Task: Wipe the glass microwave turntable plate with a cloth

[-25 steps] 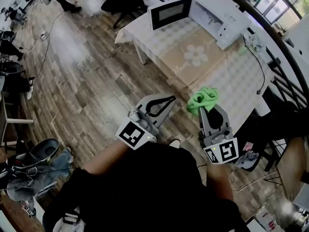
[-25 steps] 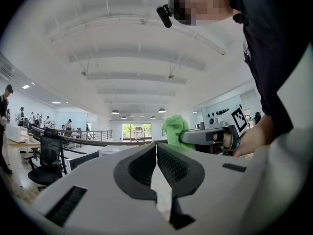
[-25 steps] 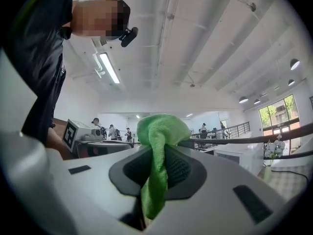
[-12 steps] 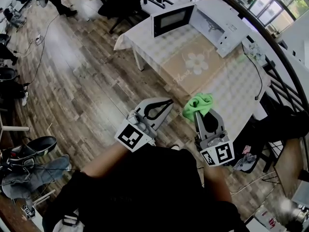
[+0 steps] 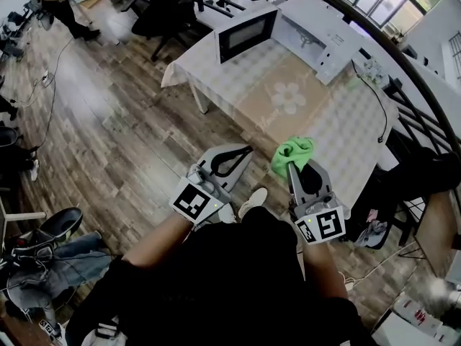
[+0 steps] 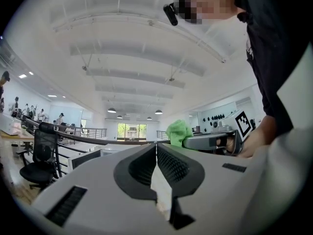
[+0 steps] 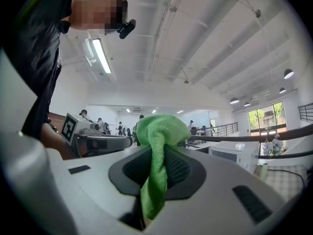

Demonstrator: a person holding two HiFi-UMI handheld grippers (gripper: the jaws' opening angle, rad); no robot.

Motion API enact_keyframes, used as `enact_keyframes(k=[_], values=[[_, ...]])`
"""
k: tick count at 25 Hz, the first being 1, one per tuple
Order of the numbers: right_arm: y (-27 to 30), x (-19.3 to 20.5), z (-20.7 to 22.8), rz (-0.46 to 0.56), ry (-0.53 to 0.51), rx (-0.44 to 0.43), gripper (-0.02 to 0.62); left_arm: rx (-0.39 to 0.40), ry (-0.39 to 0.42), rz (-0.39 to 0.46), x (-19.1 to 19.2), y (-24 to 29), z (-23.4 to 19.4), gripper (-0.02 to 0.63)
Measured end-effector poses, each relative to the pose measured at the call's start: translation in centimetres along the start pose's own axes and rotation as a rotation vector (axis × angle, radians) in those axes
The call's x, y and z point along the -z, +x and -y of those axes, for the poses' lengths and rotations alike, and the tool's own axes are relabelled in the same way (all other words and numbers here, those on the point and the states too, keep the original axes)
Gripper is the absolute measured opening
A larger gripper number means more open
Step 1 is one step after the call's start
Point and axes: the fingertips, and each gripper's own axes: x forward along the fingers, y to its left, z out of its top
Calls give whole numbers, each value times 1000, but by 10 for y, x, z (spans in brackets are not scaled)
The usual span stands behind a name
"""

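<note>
- Furthest left, the wooden floor [image 5: 108, 121] lies between the person and the work; they stand back from the table, so the wiping has not begun.
- Next, the left gripper [image 5: 247, 150] is held out at waist height, pointing up towards the table. Its own view shows the jaws pressed together at the tips with nothing between them. My guess is that it is kept free to lift or steady the plate.
- Its marker cube [image 5: 194, 200] shows a black-and-white square pattern towards the head camera. That is a code, not readable writing.
- Just beside it, the right gripper [image 5: 297, 170] is clamped on the green cloth [image 5: 292, 153]. In its own view a strip of cloth runs down between the jaws and a bunched wad stands above the tips, so the wad would be the first part to meet any surface.
- Further right and ahead, the table [image 5: 338, 143] has a pale checked cover and a tan mat [image 5: 288, 96] printed with a white flower. I can read no words on the mat.
- At the table's far end, the white microwave [image 5: 324, 24] has its door [image 5: 245, 36] swung wide to the left, presumably to give access to the inside.
- I cannot make out the glass turntable plate in any view. It may be inside the microwave, though the cavity is too small and too angled to tell.
- No brand or label on the microwave is readable.
</note>
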Motion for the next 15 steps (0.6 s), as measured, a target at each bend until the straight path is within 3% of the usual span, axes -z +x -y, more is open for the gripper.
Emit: enact_keyframes(k=[15], values=[[72,11,107,19,33,56,63,41,17,-61,12,108,-76,21]])
